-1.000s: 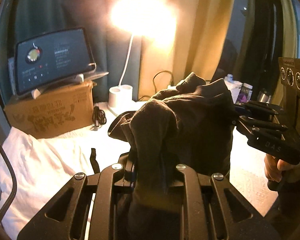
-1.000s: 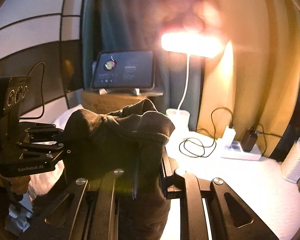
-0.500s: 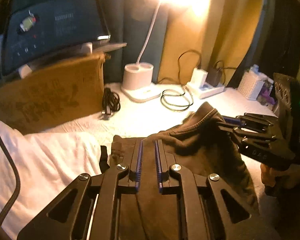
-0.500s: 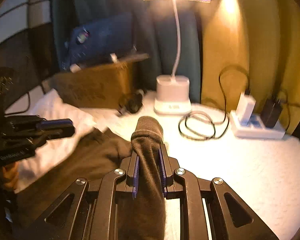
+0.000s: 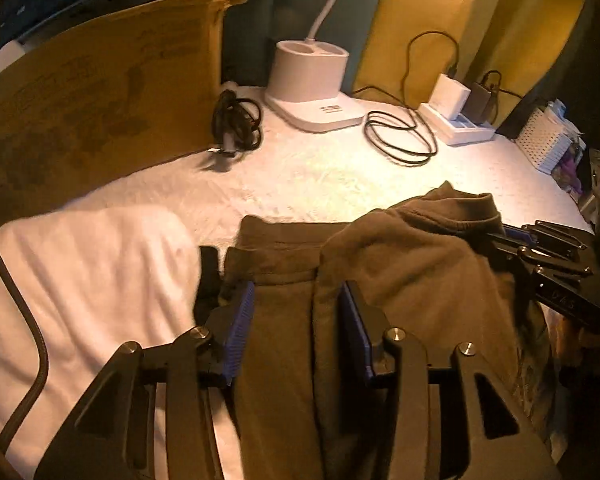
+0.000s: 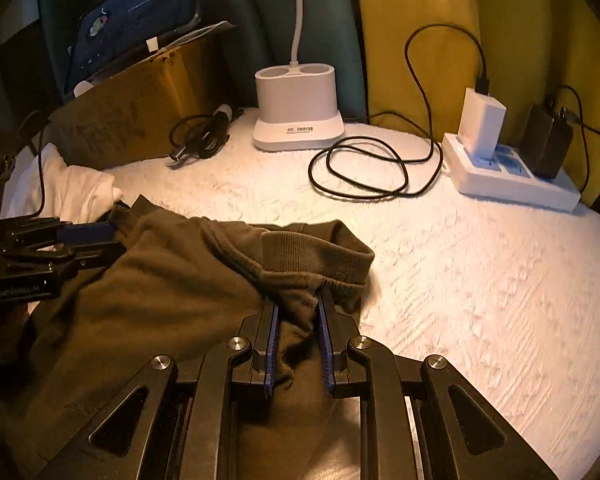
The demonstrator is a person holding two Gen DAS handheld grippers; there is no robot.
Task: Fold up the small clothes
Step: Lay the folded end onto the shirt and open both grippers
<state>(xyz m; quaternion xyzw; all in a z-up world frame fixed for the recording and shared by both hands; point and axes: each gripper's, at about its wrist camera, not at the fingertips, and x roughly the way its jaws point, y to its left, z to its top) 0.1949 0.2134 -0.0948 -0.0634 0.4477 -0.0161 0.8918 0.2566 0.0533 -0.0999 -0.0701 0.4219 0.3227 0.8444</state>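
Change since a second ago: garment [image 5: 400, 280], then held up in the air between both grippers, now lies lowered onto the white cover [image 6: 480, 280]; both cameras tilt down, so the lamp head is out of frame.

Left gripper [image 5: 296, 320]: jaws have just been opening and stand apart. Blue pads [image 5: 238, 332] sit either side of the brown cloth with a visible gap; cloth lies between them, not pressed.

Right gripper [image 6: 298, 316]: jaws close together, clamped on a bunched fold of the garment just behind its ribbed cuff [image 6: 320, 252]. In the left view this gripper enters from the right, its tips at the garment's far right edge.

Garment: dark brown, small, ribbed hems. It spreads directly under and ahead of both grippers, draped in loose folds; the bulk lies left of the right gripper.

White cloth [image 5: 80, 280]: crumpled, left of the left gripper, touching the garment's left edge.

Box [image 5: 100, 92]: cardboard, ahead and left of the left gripper, with a tablet [image 6: 136, 16] on top.

Lamp base [image 6: 298, 110]: white, straight ahead of the right gripper, well beyond the garment.

Cable [image 6: 364, 172]: black coil, ahead and right of the right gripper.

Power strip [image 6: 512, 180]: white, far right ahead, two chargers plugged in.

Cord bundle [image 5: 236, 124]: black, beside the box.
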